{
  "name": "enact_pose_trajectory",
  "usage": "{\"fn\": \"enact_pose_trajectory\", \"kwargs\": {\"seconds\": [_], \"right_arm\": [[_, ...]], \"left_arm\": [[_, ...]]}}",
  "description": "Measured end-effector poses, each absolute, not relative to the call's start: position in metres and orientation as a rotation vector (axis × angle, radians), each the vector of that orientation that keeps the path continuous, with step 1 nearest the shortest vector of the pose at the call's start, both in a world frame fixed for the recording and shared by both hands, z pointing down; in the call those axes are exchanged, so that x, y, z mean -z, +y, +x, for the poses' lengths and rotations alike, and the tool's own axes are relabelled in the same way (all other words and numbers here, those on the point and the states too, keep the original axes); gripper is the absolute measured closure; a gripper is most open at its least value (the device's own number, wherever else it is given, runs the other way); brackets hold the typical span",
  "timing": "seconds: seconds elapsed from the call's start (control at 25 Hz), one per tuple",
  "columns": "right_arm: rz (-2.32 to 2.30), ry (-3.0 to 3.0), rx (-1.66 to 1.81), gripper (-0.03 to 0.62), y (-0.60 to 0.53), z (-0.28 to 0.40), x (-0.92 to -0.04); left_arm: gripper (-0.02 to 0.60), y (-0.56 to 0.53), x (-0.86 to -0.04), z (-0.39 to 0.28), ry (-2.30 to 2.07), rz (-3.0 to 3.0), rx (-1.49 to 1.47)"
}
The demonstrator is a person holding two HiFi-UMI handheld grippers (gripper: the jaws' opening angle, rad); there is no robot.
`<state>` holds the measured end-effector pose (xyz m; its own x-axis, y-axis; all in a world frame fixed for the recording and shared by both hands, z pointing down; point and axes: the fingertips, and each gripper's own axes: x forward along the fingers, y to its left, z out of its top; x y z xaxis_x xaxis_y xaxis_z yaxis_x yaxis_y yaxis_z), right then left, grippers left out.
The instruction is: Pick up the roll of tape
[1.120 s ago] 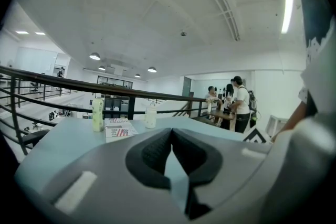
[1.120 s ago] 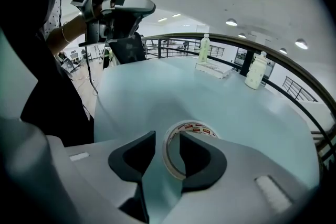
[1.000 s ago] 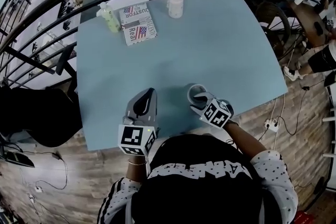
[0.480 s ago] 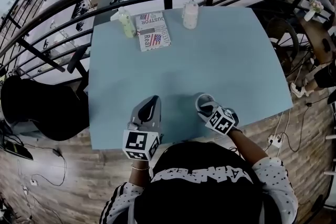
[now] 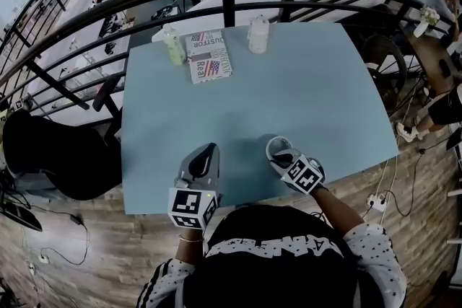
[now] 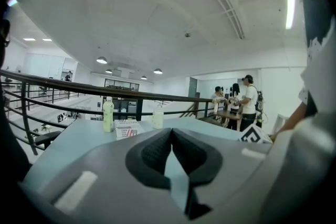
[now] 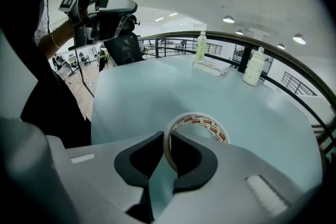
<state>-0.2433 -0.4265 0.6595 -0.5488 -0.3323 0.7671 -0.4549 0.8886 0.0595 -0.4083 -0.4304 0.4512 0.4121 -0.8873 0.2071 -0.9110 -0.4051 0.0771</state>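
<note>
Plainly, the risk sits with the thin grip. The right gripper (image 7: 167, 136) has its jaws nearly together, having just been closing. Between them stands only the near wall of the roll of tape (image 7: 206, 122), one pad outside the ring and one inside it, both seemingly pressed against that wall. The roll seems to lie flat on the blue table (image 5: 303, 90), close to the near edge in front of the person, and as far as the views show it has not left the surface. A bite on one side of a ring puts the weight off-centre, so on lifting the roll would likely swing down and hang from the pads. If the pinch is light or catches only the top rim, the roll could slide out and drop, and with the table's edge so near it might go over onto the floor. The wall looks thin enough to flex, so squeezing harder could bend the ring out of round rather than firm the hold. The gripper tilts steeply downward, and a jaw tip dragging on the tabletop could push the roll away instead of raising it. The left gripper (image 6: 171, 135) hovers beside it, jaws shut tip to tip with nothing in them, so it offers no support should the roll slip. The green bottle (image 5: 173, 45), the white bottle (image 5: 258, 34) and the printed packet (image 5: 209, 58) stand at the far edge, well apart, and pose no hazard.
</note>
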Motion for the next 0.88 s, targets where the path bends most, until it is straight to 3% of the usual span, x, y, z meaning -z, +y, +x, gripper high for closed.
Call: {"fn": "enact_pose_trajectory", "kwargs": {"seconds": [0.88], "right_arm": [[0.985,-2.584,-0.377,0.542,-0.437,-0.221,-0.513]], "left_arm": [[0.581,-0.428,-0.442,-0.356,-1.425,2.617,-0.234]]}}
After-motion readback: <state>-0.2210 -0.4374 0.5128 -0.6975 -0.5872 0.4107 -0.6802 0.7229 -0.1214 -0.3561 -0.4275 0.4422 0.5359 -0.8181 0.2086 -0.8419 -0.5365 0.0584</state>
